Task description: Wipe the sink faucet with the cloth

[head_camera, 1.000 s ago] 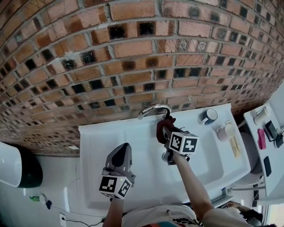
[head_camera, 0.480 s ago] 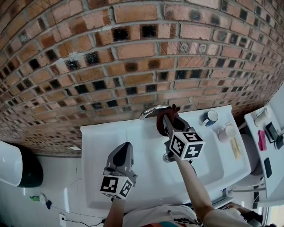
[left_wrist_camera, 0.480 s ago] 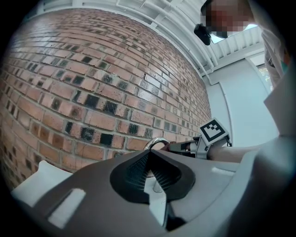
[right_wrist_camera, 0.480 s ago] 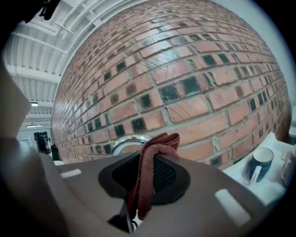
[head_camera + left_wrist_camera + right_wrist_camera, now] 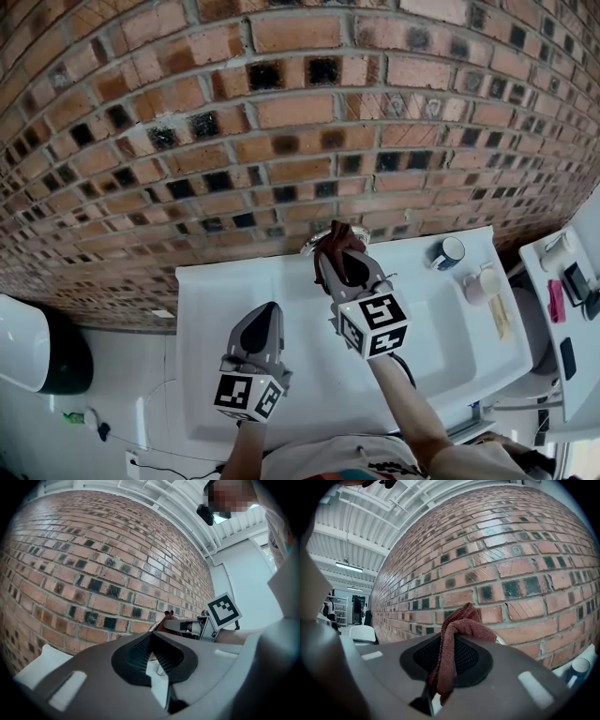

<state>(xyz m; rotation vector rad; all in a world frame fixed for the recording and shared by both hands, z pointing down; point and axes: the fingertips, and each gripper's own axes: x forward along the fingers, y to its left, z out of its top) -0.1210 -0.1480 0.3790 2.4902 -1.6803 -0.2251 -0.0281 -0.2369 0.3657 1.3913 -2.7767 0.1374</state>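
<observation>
At centre frame in the head view, the right gripper (image 5: pixel 339 261) reaches up to the back edge of the white sink (image 5: pixel 216 309), where it meets the brick wall (image 5: pixel 281 112). Its jaws are clamped on a dark red cloth (image 5: pixel 338 238), which is bunched over the chrome faucet (image 5: pixel 310 247). Only a short curved length of the spout shows, just left of the cloth. The right gripper view confirms the grip: the cloth (image 5: pixel 461 623) is pinched between the closed jaws, humping above them and hanging down through the pad opening. That view does not clearly show the faucet. It does show a cup (image 5: pixel 580 666) at lower right, which the head view places on the sink ledge (image 5: pixel 448 251), right of the faucet. The left gripper (image 5: pixel 267 314) sits lower left of centre over the basin, apart from the faucet. The left gripper view shows its jaws (image 5: pixel 151 634) drawn together at the tips with nothing between them. Beyond them that view takes in the right gripper (image 5: pixel 169 626) from the side, the cloth (image 5: pixel 165 619) at its tips against the brickwork, and a glint of the faucet (image 5: pixel 153 627) beneath.
</observation>
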